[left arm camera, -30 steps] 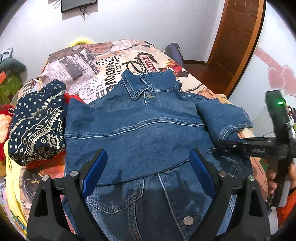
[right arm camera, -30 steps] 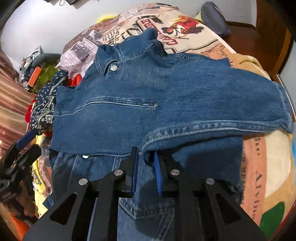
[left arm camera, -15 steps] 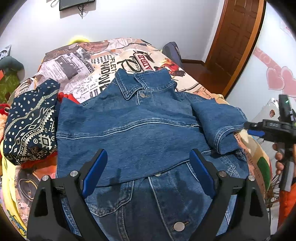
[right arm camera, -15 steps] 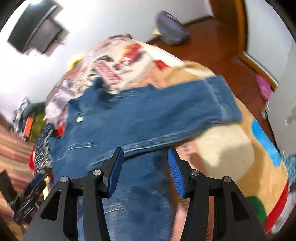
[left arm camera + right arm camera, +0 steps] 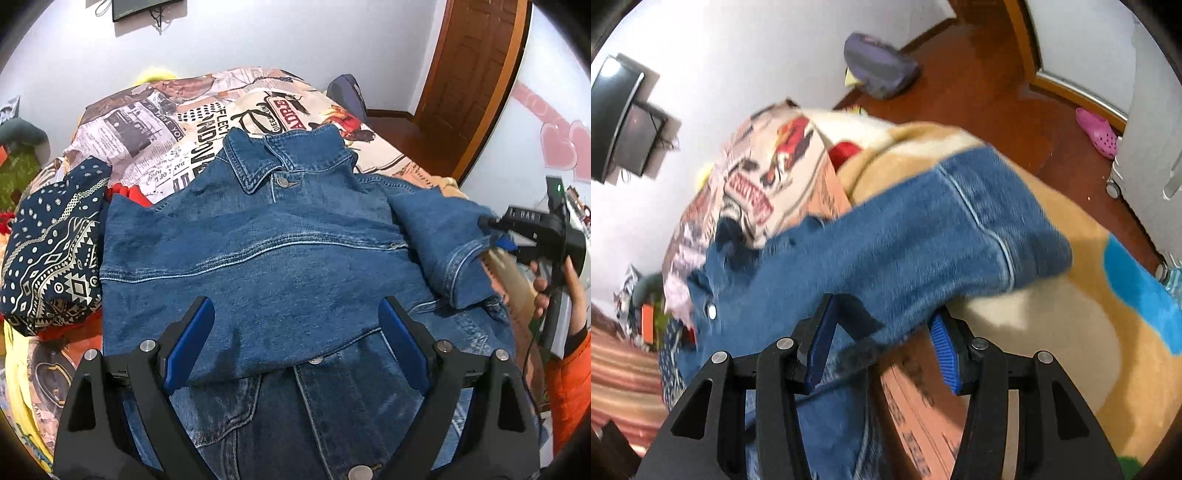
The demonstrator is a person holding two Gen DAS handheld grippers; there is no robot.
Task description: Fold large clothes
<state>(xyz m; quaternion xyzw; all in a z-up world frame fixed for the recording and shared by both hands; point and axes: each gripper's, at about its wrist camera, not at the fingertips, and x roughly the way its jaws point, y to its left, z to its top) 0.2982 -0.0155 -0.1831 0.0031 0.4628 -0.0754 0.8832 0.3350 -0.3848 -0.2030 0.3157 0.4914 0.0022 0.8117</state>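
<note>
Fingers of right gripper (image 5: 882,343) just released sleeve (image 5: 960,229), now apart at bed (image 5: 1052,350) right edge; left gripper (image 5: 295,347) wide apart, empty; sleeve fold done

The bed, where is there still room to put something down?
Bare bedspread shows beyond the denim jacket collar, up toward the wall. The tan blanket past the sleeve cuff is free too. It is crowded beside the patterned navy cloth, which touches the jacket's edge.
</note>
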